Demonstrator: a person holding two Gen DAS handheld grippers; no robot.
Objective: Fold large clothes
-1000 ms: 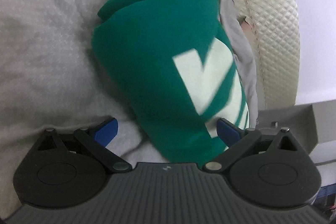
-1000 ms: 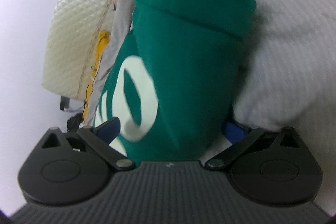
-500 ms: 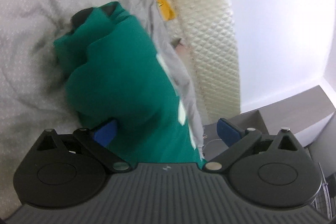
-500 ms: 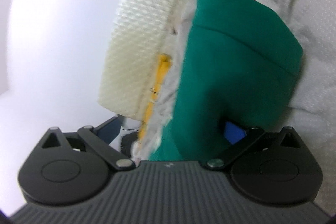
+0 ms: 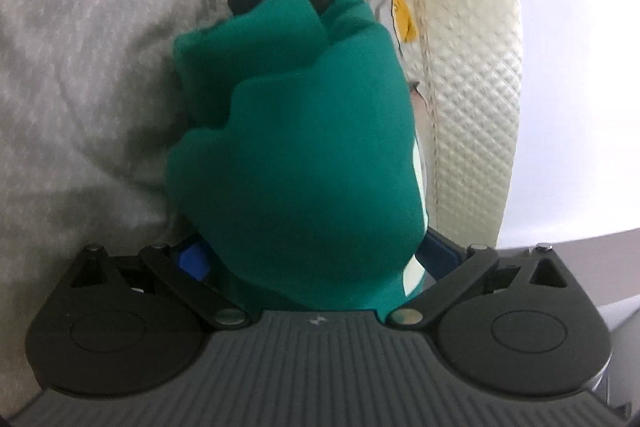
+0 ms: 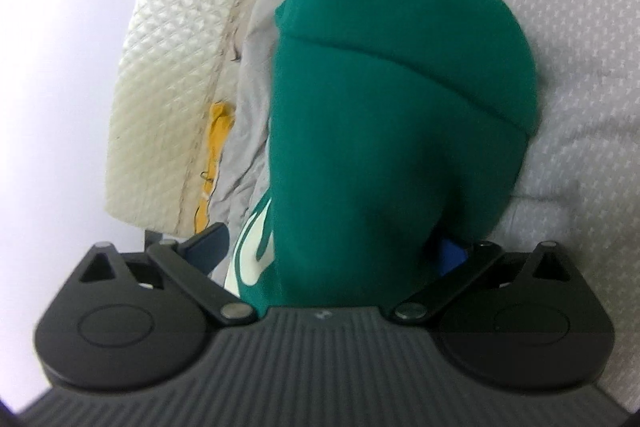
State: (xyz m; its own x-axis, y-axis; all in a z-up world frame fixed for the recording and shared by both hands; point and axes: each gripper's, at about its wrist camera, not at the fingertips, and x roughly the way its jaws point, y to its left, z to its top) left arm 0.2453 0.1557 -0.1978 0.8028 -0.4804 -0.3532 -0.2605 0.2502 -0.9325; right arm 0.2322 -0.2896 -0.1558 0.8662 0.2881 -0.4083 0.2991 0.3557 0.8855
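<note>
You are carrying the thick green fabric bundle with pale printed lettering [image 5: 296, 163], folded several layers deep, one end in each set of tongs. The left tongs [image 5: 316, 259] are spread wide around the bundle's bulk, blue pads just showing on either side; the right tongs [image 6: 340, 251] are standing the same way at the other end [image 6: 392, 115]. Both are straddling the cloth; whether the pads are actually pressing it, you cannot tell from here.

Beyond the tongs, the bundle is sitting against the rumpled grey dotted bedsheet [image 5: 100, 39], close to the cream quilted mattress edge [image 5: 472, 67] on the outer side.

Judging by its compactness, folding looks finished and you are in the placing step. Next move calls for settling the bundle flat on the sheet, inward of the edge, then backing both tongs straight out so the layers are not dragged open.
</note>
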